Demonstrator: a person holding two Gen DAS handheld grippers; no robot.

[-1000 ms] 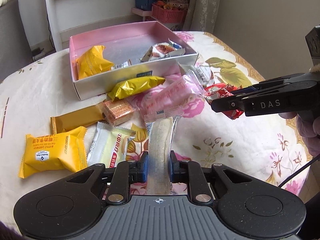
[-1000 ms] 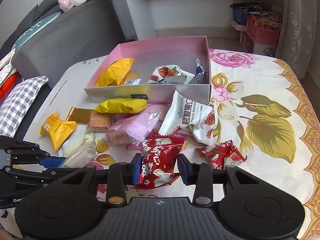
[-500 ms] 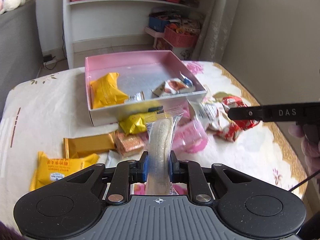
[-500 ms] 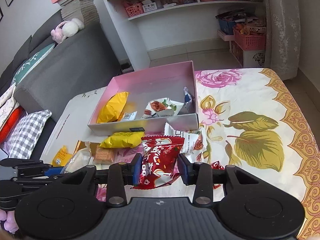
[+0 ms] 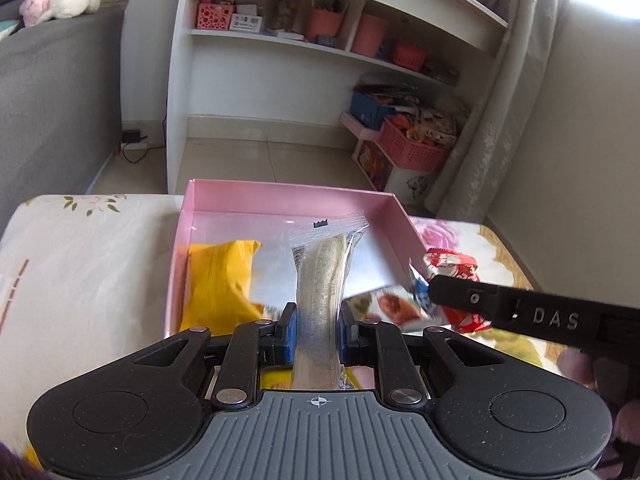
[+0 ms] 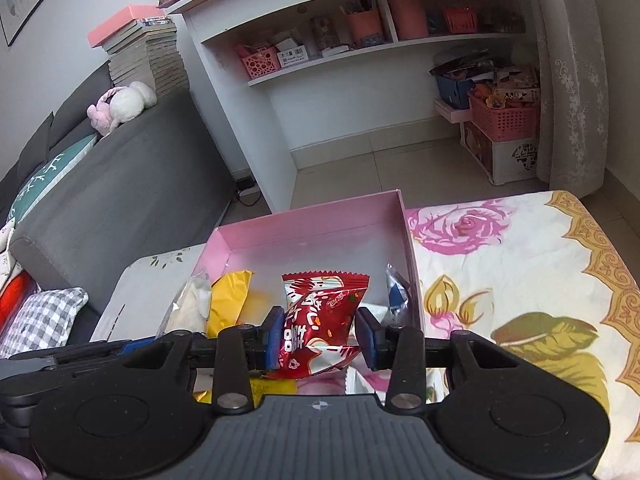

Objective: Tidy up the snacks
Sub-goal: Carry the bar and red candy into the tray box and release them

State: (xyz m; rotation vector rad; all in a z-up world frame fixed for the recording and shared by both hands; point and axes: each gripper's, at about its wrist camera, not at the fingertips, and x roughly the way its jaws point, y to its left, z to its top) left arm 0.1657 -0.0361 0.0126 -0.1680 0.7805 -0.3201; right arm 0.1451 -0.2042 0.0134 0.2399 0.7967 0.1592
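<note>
Over the pink box point(image 5: 280, 200) hang both grippers, each with a snack in it. The left gripper point(image 5: 318, 330) has its jaws nearly closed, and they squeeze a clear bag point(image 5: 322, 280) with a long pale biscuit inside. The bag stands up between the blue pads point(image 5: 289, 340), and its top end pokes out over the middle of the box.

The right gripper point(image 6: 322, 340) has its jaws a bit wider. They pinch a red bag point(image 6: 320, 320) from both sides. The red bag sticks up over the near part of the box, closer to the right wall. In the left view the right gripper point(image 5: 434, 290) comes in from the right side, low over the box's right wall.

The box sits on a table point(image 6: 520, 260) with a flower cloth, at the far edge. Inside the box, by the left wall, lies a yellow bag point(image 5: 220, 284). Near the right wall lies a white bag point(image 5: 390, 306) with a red and brown picture on it. A small blue and silver bag point(image 6: 396, 292) leans on the right wall.

More snacks lie on the cloth in front of the box, but the grippers hide most of them.

Behind the table is a white shelf point(image 6: 320, 60) and a grey sofa point(image 6: 140, 180) with a soft toy point(image 6: 120, 106) on top.
</note>
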